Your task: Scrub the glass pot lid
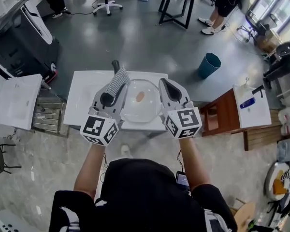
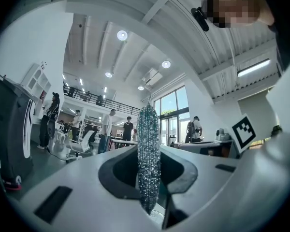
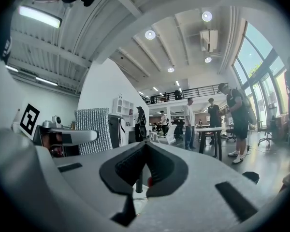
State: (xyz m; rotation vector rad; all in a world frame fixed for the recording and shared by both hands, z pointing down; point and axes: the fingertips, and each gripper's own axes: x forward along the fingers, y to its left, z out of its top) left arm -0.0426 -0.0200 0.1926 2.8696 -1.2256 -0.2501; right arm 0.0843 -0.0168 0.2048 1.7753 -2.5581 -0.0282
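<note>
Silver scouring pad [image 2: 148, 129] lengthwise between jaws of left claw [image 2: 149, 170]

No words, numbers or brand names can be read. The only signs are black-and-white square code patterns: on one marker cube [image 1: 99, 129] near left of the glass pot lid [image 1: 135, 111], and another marker cube [image 1: 183, 122] near right.

A round glass pot lid [image 1: 141, 104] lies on a white rectangular table [image 1: 84, 93]. A metallic mesh scrubber [image 1: 117, 81] stands left of it.
</note>
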